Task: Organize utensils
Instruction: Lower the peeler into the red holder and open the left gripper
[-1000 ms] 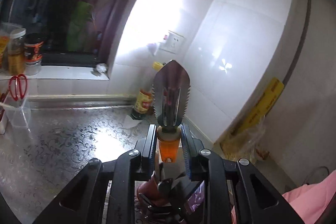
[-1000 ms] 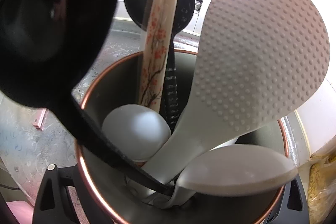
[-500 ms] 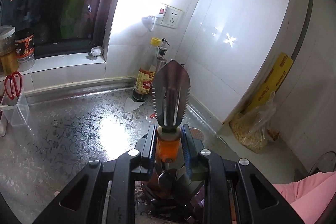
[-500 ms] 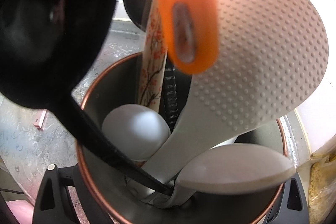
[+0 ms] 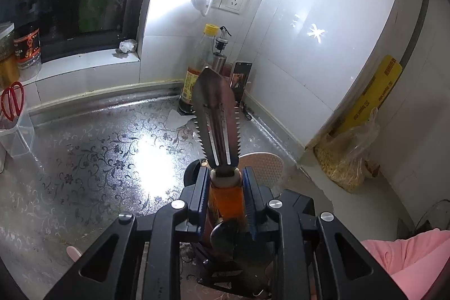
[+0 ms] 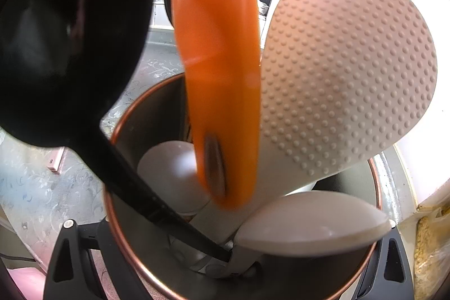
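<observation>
1. Currently, we see a black ladle [image 6: 64,41], a dimpled rice paddle [image 6: 348,75] and white spoons [image 6: 309,224] already standing in the holder [image 6: 375,182].
2. The left tool [image 5: 225,187] pinches the scaler [image 5: 216,114] by its orange handle [image 6: 216,61], which enters the holder; release remains.
3. The scaler's long axis runs steeply: blade up, handle down.
4. The right tool [image 6: 219,266] clamps the holder's sides.

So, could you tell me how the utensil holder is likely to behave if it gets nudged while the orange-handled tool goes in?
The utensil holder looks like rigid metal, so it should not flex. The dimpled rice paddle and black ladle lean high over its rim, so it may tip. On the glossy counter it would probably slide.
</observation>
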A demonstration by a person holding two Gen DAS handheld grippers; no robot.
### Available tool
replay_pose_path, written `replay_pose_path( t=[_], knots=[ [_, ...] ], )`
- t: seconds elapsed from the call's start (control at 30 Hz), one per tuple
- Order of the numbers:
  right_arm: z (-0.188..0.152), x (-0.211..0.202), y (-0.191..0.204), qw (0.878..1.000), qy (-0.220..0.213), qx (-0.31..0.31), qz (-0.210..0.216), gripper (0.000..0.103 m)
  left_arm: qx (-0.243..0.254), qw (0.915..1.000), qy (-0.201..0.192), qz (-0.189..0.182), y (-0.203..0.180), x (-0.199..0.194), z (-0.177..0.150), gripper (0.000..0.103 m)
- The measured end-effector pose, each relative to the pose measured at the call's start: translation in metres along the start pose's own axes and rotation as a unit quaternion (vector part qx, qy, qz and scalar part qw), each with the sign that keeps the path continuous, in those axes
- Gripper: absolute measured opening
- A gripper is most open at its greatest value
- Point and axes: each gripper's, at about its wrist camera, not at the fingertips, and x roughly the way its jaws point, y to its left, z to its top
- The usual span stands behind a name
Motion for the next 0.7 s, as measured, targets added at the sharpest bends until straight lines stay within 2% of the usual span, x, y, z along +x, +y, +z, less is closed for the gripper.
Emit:
replay_pose_path(
  t=[0.13,0.2,0.27,0.47,0.57,0.7],
  knots=[
    [0.000,0.000,0.000,1.000,0.000,0.000,0.000,0.096,-0.013,0.9998,0.014,0.010,0.004,0.006,-0.003,0.028],
    [0.000,-0.002,0.001,1.000,0.000,0.000,0.000,0.096,-0.019,0.9997,0.011,0.011,0.006,0.004,-0.004,0.036],
    [-0.001,-0.003,0.002,1.000,0.000,0.000,0.000,0.096,-0.021,0.9997,0.006,0.010,0.007,0.001,-0.004,0.039],
    [-0.001,-0.003,0.001,1.000,0.000,0.000,0.000,0.096,-0.016,0.9998,-0.003,-0.006,0.002,-0.004,-0.003,0.040],
    [0.000,-0.002,0.001,1.000,0.000,-0.001,0.000,0.096,-0.023,0.9997,-0.004,-0.001,0.005,-0.005,-0.004,0.040],
    [0.000,-0.001,0.001,1.000,0.000,-0.002,0.001,0.096,-0.036,0.9990,-0.024,0.008,0.013,-0.016,-0.002,0.040]
  ],
)
